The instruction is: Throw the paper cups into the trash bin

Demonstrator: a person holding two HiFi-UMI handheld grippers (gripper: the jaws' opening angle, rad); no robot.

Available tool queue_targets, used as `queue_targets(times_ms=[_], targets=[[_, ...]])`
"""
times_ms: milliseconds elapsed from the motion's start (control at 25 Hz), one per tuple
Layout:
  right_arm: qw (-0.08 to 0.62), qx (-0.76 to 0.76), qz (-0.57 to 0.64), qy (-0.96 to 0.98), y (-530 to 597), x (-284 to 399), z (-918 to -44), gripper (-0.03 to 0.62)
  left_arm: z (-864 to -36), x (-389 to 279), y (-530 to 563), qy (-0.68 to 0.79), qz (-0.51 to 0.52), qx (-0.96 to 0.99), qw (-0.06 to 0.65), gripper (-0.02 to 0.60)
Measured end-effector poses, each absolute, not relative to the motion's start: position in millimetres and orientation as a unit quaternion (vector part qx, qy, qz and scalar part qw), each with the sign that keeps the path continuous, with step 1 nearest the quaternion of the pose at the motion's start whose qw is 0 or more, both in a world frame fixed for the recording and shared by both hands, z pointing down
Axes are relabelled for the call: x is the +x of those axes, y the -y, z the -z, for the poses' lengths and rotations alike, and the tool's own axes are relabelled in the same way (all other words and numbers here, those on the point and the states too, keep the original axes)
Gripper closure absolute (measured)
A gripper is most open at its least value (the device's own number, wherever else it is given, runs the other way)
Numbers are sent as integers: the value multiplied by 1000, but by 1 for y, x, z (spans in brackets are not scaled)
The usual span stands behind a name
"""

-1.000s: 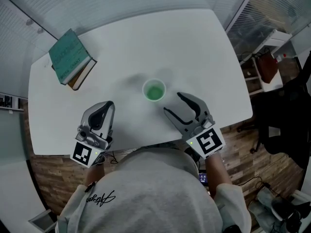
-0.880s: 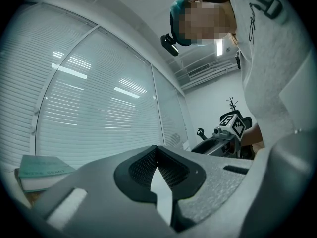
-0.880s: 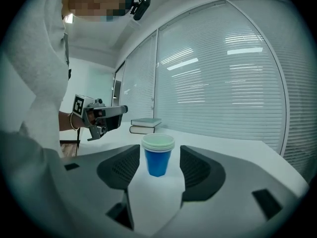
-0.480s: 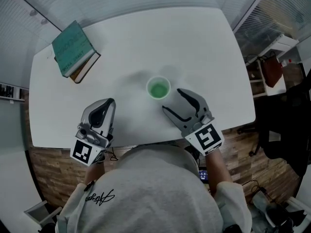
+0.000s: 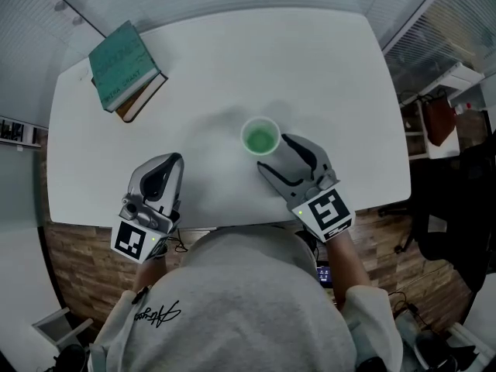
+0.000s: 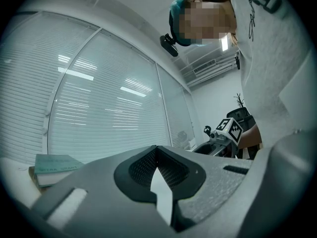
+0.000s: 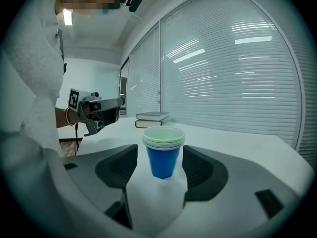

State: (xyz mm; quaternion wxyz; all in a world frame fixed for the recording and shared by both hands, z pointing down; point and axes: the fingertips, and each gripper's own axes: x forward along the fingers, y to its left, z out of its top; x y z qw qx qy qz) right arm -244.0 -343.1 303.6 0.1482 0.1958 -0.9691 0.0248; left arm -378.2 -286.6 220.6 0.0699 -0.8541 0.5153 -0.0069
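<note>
Right gripper view: stacked blue cups (image 7: 163, 155) just beyond ribbed, empty jaws just opening; left gripper (image 5: 170, 163) clenched.

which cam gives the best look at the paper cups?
Right gripper view: the paper cups stand upright on the table, centred and side on, blue outside, with several nested rims visible. The head view shows them only from above: a pale rim and a green inside. The left gripper view doesn't show them.
</note>
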Motion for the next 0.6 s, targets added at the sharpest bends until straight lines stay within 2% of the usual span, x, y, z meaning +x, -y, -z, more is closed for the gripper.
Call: queue_targets(times_ms=[400,600], targets=[[146,187,-22,971,349,-255,-314,326,-212,-385,279,-522,-11,-849,80,578],[154,182,-28,971,352,-259,-316,324,-215,-392,278,-539,12,-838,79,578]])
